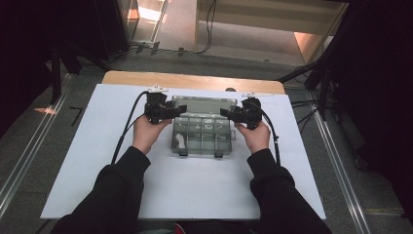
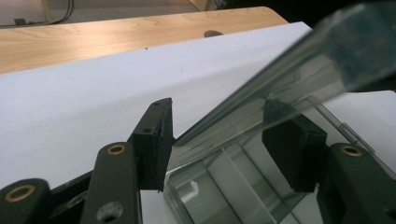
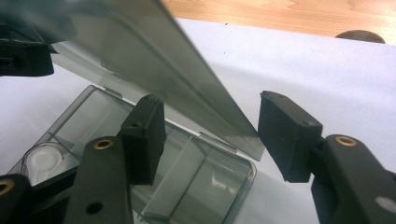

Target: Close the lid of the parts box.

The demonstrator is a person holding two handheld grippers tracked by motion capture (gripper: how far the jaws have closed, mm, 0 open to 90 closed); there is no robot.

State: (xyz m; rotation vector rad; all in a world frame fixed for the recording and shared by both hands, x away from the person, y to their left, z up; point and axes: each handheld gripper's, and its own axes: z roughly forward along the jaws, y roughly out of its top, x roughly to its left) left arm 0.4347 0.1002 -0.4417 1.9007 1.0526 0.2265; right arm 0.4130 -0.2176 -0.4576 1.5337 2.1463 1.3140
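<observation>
You hold the left gripper (image 1: 181,109) and right gripper (image 1: 225,112) half-open astride the lid (image 1: 204,104) ends at frame centre, not visibly clamping it, propping the box (image 1: 202,139) open.

Black sleeves (image 1: 117,195) (probably knit), black claws

No legible text, label, brand, number or sign appears in any of the three views. The clear plastic box (image 1: 202,131), its raised lid (image 2: 280,88), the black grippers, and the white sheet (image 1: 195,185) over the wooden worktop (image 1: 195,80) all bear plain, unmarked surfaces as far as the pictures allow reading.
</observation>
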